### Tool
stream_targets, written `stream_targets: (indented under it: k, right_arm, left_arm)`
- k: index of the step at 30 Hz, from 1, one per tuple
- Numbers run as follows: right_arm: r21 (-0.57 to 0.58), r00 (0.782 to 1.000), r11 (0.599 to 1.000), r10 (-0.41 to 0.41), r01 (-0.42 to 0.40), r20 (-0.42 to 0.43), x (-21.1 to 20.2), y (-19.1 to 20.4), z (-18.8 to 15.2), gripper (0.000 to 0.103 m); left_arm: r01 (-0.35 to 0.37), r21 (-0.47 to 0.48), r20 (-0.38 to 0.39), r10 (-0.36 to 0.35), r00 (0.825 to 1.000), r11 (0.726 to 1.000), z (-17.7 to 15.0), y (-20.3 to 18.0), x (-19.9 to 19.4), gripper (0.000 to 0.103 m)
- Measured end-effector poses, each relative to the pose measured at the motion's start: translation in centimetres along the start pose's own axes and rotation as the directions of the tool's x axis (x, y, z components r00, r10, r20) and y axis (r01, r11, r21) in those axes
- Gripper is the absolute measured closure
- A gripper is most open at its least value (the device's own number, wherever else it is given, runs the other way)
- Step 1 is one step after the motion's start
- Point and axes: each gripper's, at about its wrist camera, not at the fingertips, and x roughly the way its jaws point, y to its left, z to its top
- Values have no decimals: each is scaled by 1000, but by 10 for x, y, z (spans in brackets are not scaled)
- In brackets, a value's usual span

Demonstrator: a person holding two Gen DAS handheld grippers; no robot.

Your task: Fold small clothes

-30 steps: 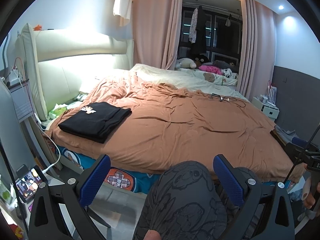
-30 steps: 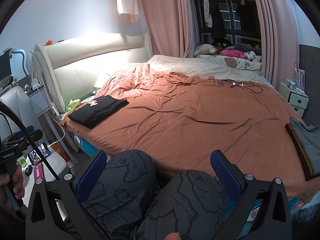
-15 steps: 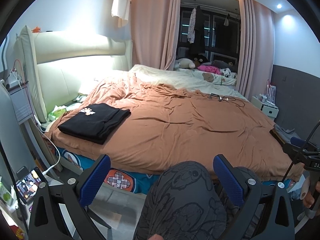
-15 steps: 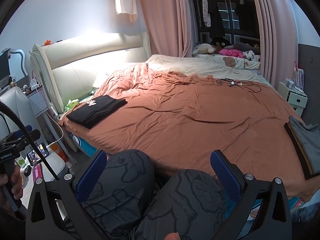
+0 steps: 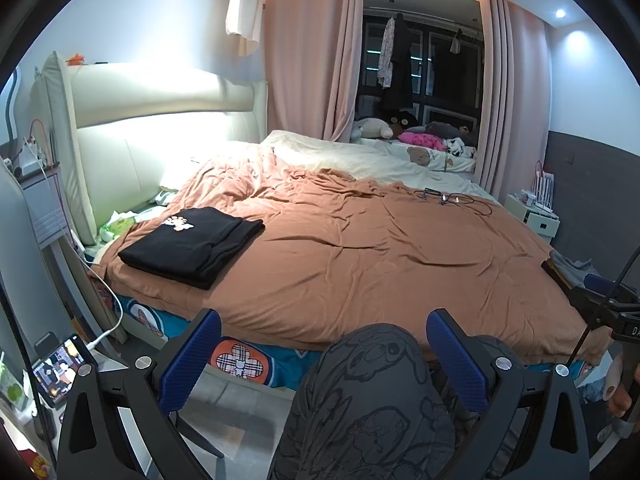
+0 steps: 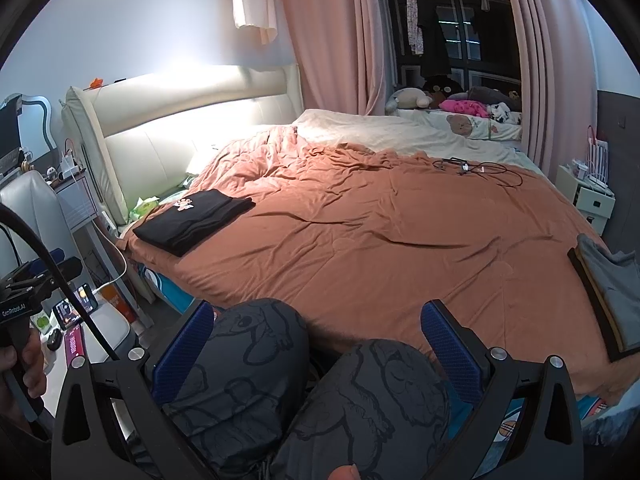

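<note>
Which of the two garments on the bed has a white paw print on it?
The folded black garment near the headboard, on the bed's left side. The grey garment at the right edge shows no print.

Left gripper [image 5: 324,354] gaping (empty); folded black garment [image 5: 192,246] on bedspread [image 5: 380,256].

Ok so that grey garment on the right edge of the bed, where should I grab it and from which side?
Probably with the right gripper, open and nearer to it. Take the grey garment by its near left edge, the dark-trimmed border lying flat on the orange duvet. Come in low from the left, over the duvet, and pinch that edge. Its right part runs out of frame.
</note>
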Motion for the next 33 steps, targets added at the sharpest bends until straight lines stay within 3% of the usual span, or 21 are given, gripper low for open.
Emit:
stream_targets:
  k: [33]
  right_arm:
    - [1,1000,1000,5,-5,7,-4,-8,-2,0]
  left_arm:
    - [-10,-1,22,10,1000,1000,11,1,-11,0]
